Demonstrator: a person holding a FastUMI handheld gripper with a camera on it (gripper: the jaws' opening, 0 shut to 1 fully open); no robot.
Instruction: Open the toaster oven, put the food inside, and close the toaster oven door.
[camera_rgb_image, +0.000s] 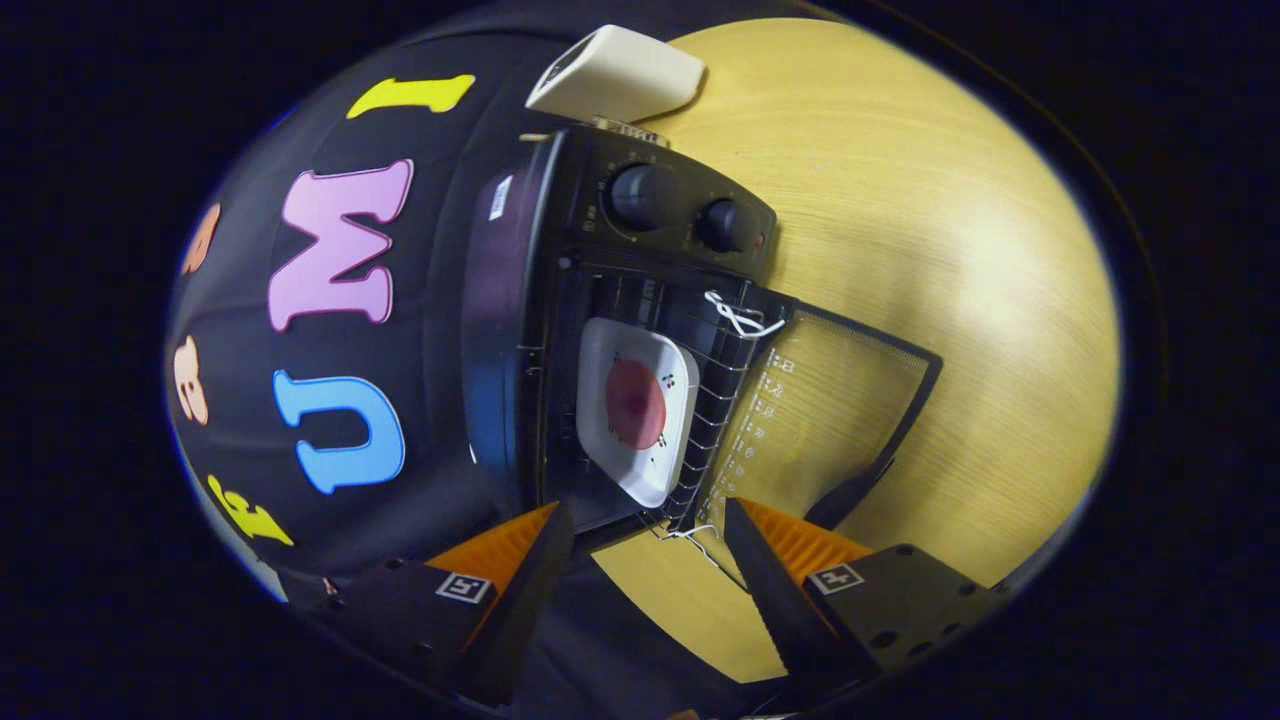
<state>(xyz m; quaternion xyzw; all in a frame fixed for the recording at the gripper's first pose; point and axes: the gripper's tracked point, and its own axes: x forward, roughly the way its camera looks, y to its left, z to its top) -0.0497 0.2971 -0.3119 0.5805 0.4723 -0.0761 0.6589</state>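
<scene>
With the plate of food (634, 408) already on the rack inside the toaster oven (600, 330) and the gripper (650, 545) wide open, holding nothing, just ahead of it: time to lift the open door (830, 400) shut.

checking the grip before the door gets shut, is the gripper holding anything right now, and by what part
Nothing is held. The gripper is open, its fingers apart just short of the open toaster oven, with the plate already inside.
</scene>
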